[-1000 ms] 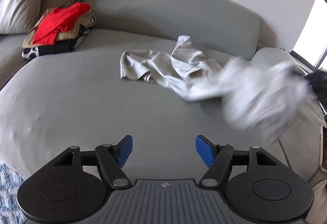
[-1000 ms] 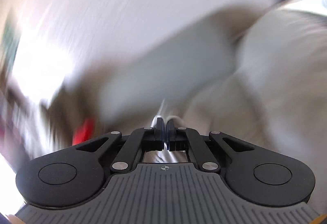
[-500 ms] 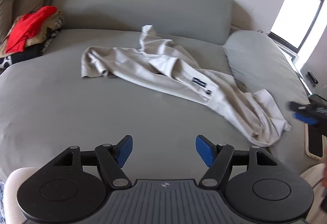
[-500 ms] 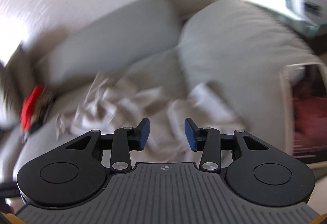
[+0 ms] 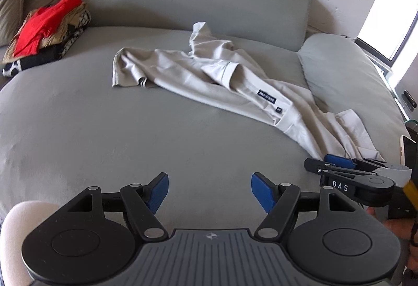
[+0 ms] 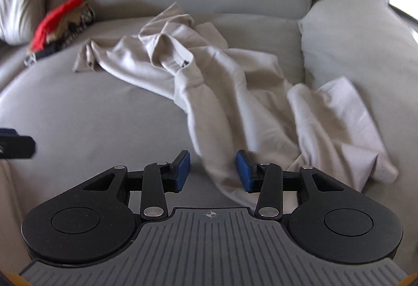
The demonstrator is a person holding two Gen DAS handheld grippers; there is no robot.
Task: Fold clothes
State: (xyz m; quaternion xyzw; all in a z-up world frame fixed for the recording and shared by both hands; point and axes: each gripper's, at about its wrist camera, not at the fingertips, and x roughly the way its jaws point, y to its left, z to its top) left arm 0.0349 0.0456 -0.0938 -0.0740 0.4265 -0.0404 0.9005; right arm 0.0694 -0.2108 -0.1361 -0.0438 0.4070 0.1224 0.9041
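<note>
The right gripper's (image 6: 213, 171) jaws are closing, and a fold of the shirt's (image 6: 209, 82) near edge is lying between the blue pads, which are not yet pressing on it. The left gripper's (image 5: 209, 192) jaws are standing spread and empty, hovering over bare sofa (image 5: 91, 129) cushion, well short of the cloth.

The shirt is lying crumpled across the seat, running from a sleeve at the far left to a bunched hem at the near right, against the side cushion (image 6: 352, 32); its collar with the dark label (image 5: 266, 98) is facing up near the middle. A pile (image 5: 44, 35) of other clothes, with a red piece on top, is sitting at the far left corner, well apart.

The step in hand looks like taking hold to spread the shirt flat. To do it well, the right jaws should be biting one layer at the hem or a corner, not a thick bunch, so the cloth opens when lifted. The left gripper would need to be reaching for a matching edge farther along, then both pulling apart to take out the twist before any fold is made.
</note>
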